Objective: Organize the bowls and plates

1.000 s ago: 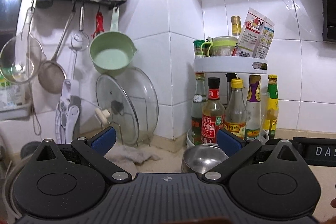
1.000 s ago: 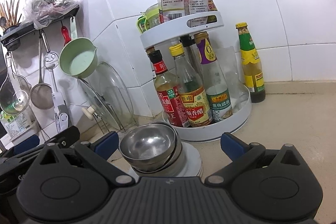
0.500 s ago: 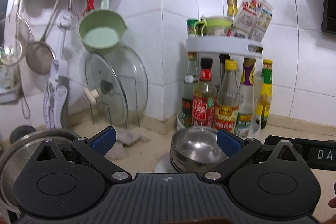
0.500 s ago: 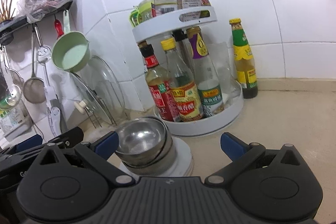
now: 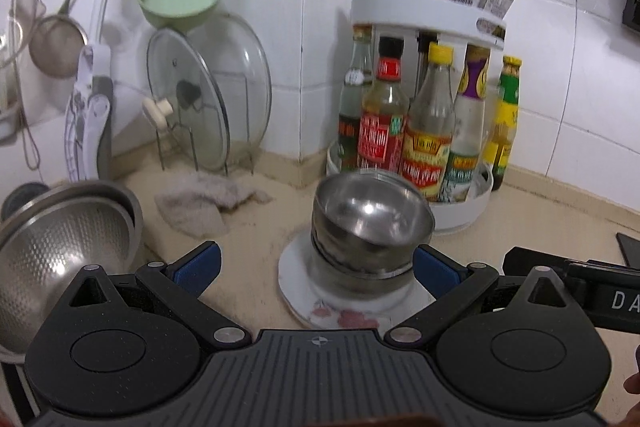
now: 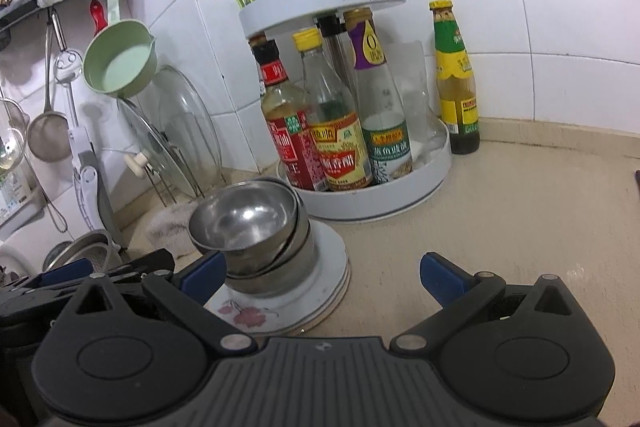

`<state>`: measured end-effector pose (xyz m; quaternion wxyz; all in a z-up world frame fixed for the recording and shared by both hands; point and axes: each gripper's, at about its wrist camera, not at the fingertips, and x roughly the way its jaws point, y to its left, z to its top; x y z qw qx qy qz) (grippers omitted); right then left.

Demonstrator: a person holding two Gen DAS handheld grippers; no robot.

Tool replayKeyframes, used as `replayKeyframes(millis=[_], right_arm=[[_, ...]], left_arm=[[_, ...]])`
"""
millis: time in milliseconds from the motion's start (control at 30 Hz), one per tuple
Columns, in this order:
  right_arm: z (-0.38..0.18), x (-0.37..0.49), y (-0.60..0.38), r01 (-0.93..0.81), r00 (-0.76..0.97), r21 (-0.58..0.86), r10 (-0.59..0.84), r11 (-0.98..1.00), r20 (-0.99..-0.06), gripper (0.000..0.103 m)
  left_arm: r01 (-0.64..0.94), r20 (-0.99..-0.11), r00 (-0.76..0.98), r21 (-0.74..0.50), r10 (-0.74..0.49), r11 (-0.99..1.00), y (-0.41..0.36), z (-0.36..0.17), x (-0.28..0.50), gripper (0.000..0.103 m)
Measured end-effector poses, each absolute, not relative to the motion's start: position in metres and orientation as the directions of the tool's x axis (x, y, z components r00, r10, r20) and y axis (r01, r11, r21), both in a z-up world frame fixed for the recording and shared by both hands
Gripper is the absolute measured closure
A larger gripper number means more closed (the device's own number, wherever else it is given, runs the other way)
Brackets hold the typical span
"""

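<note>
Steel bowls [image 5: 370, 227] sit nested, top one tilted, on our stacked plates [image 6: 316, 287] just in front of the condiment rack [image 6: 360, 195]; both our left gripper [image 5: 316, 267] and right gripper [image 6: 320, 275] are spread wide, empty. Stacking looks mostly done; straightening remains.

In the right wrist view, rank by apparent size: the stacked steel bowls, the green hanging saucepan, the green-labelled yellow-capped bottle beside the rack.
1. Stacked steel bowls, largest, though nearest the camera.
2. Green hanging saucepan and green-labelled yellow-capped bottle: similar area, too close to rank.
</note>
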<state>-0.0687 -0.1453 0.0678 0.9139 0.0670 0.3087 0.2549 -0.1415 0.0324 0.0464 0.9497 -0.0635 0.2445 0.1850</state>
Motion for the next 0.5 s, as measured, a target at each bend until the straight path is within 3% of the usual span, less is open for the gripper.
replayKeyframes(millis=[500], right_arm=[[0.046,-0.068,-0.145,-0.404,0.630,0.273,0.482,0.873,-0.609,0.001]], left_arm=[[-0.368,-0.611,0.744,-0.036,0.271,0.929,0.034,0.023,-0.129,0.000]])
